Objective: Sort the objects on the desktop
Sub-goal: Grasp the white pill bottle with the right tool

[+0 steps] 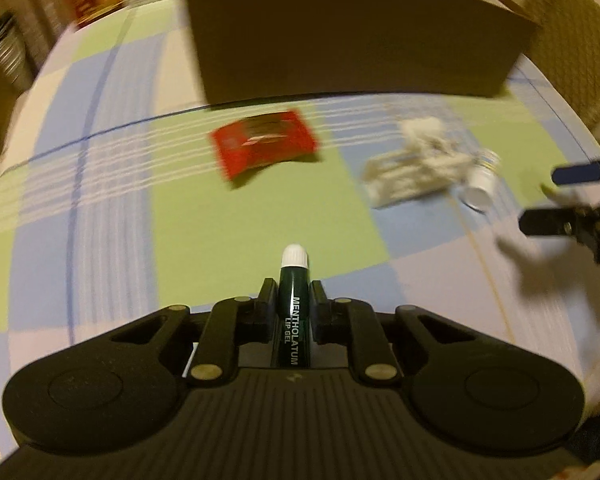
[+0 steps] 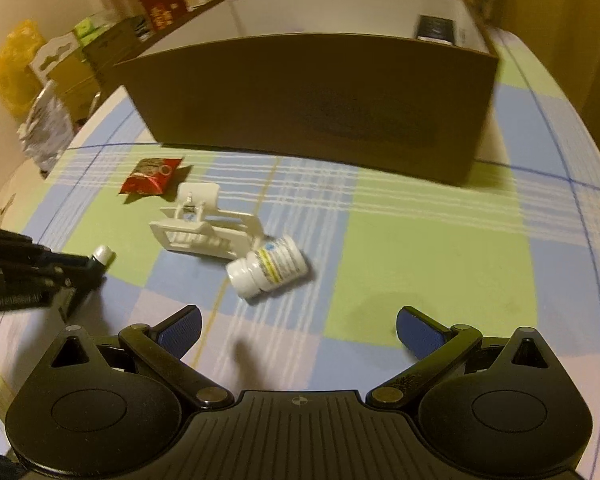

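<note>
1. Left gripper (image 1: 291,292) clamping a dark green lip gel tube (image 1: 293,312), fingers closed narrow on both sides of it, white cap pointing forward, above the checked tablecloth (image 1: 220,216).
2. Same tube showing in the right wrist view only as a white cap tip (image 2: 103,254) sticking out of the left gripper at the left edge.
3. Right gripper (image 2: 298,332) hovering over the cloth with blue-padded fingers (image 2: 182,330) spread wide, holding nothing.
4. Lying on its side just ahead of the right gripper: a white pill bottle (image 2: 270,266) with a yellow-striped label, cap toward the camera.
5. Touching the bottle at its far end (or overlapping it, hard to tell): a white plastic clip (image 2: 204,224).
6. Resting flat beyond the clip, near but apart from it: a red snack packet (image 2: 150,176), also seen blurred in the left wrist view (image 1: 266,144).
7. Standing at the far side of the cloth: a brown cardboard box (image 2: 320,100), open on top, white inside, with a dark object (image 2: 436,28) in its right far corner (too blurred for naming).
8. Piling up behind the table, on the left: cartons and bags, blurred.
</note>
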